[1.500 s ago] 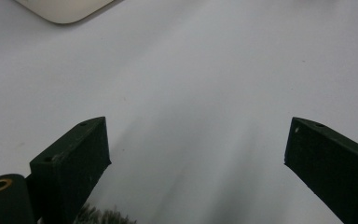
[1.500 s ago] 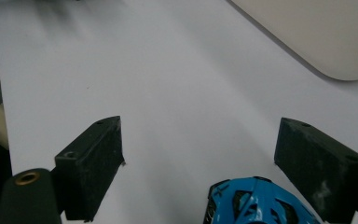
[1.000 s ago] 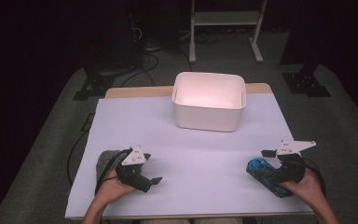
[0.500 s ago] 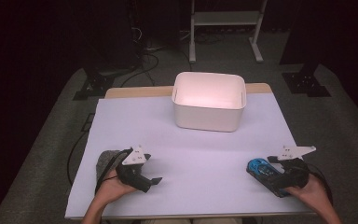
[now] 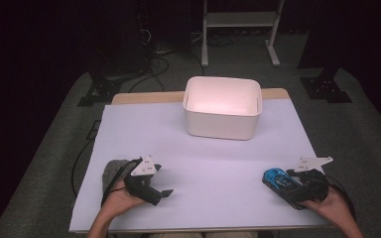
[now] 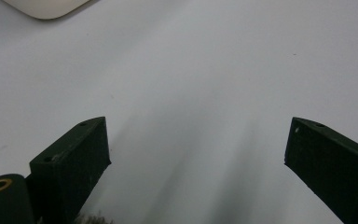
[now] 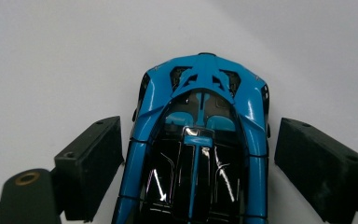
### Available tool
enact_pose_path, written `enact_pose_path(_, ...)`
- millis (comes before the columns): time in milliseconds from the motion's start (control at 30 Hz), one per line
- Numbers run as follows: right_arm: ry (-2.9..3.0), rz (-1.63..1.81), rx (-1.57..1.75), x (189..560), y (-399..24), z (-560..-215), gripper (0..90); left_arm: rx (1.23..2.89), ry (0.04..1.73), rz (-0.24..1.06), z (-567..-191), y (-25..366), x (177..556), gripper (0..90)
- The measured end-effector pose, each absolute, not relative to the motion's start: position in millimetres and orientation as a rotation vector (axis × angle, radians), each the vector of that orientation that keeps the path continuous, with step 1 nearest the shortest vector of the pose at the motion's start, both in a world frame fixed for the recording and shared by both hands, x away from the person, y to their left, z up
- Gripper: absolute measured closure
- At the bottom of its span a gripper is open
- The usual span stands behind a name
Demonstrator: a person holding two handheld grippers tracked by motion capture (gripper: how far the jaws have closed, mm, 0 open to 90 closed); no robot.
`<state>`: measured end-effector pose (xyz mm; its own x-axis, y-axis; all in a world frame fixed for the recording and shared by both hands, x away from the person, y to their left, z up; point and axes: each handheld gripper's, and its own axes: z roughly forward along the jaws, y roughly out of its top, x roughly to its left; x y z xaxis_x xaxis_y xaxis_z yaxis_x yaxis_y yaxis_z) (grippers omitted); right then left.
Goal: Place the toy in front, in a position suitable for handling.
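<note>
Lengthwise between the spread right hand-held gripper [image 7: 198, 154] jaws, blue toy car [image 7: 198, 140], long axis pointing away

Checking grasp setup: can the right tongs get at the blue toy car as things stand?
Probably yes. The right tongs already straddle the blue toy car, jaws open with a gap on either side, nothing between them. The car sits on the white table sheet.
</note>
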<state>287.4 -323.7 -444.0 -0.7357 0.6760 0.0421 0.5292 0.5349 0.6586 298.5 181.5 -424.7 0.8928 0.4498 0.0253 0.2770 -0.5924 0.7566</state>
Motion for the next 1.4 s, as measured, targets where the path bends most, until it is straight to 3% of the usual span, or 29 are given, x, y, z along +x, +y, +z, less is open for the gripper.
enact_pose_path(433,2.586,0.88,0.978,286.9,-318.0,-452.2,14.1,2.247,0.513,0.267,-424.2,180.9,297.7,5.7)
enact_pose_path(867,2.59,0.836,1.006,285.9,-314.6,-448.1,23.8,2.252,0.508,0.269,-423.5,180.3,297.1,5.8)
enact_pose_path(1400,2.604,0.854,0.973,286.1,-315.3,-447.1,24.6,2.242,0.512,0.276,-422.1,183.8,297.3,5.7)
